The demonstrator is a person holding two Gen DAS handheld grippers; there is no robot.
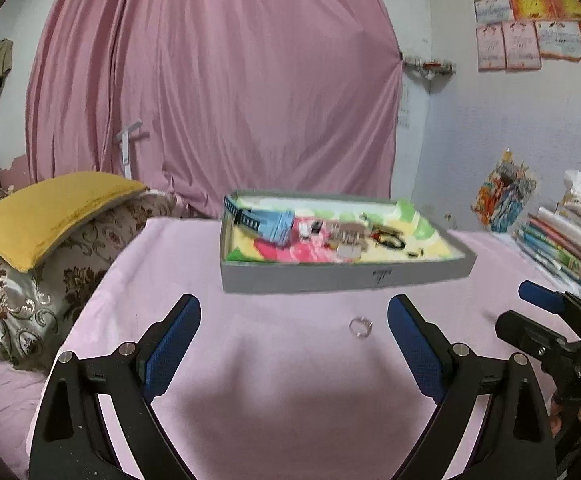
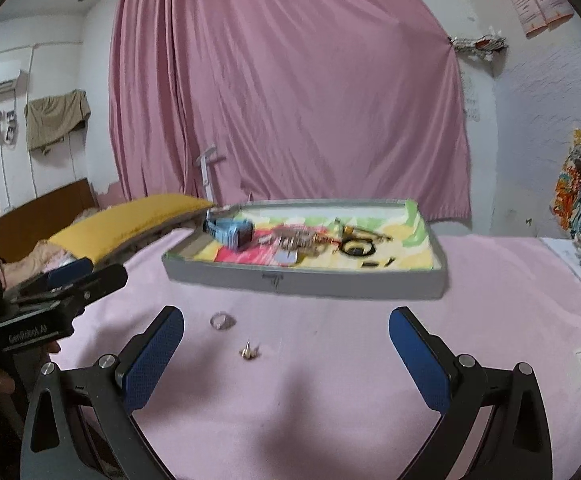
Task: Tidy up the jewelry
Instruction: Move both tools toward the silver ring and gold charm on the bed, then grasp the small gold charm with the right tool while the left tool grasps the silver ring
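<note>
left gripper point(image 1: 294, 336): blue-padded jaws spread wide, empty, hovering over the pink bedspread point(image 1: 250, 380) just short of the tray's front wall.
right gripper point(image 2: 286, 344): same, wide and empty, alongside the left one.
ring: small clear-silver ring point(image 1: 360, 327) lies loose on the bedspread, in front of the tray, just inside the left gripper's right finger.
stud: small metallic earring-like piece point(image 2: 247, 352) nearer the bed's front edge than the ring; too small to identify further.
tray: shallow grey box tray point(image 1: 330, 278) with colourful liner; already holds a light-blue watch point(image 1: 274, 226), chain pieces and a black band.
step (judgement): pick the ring next.
how: centre jaws over the ring, go low, pads flat to the cloth, close slowly; soft fabric may bunch, and the ring may roll.
drop: clear the front wall, release over bare liner.
</note>
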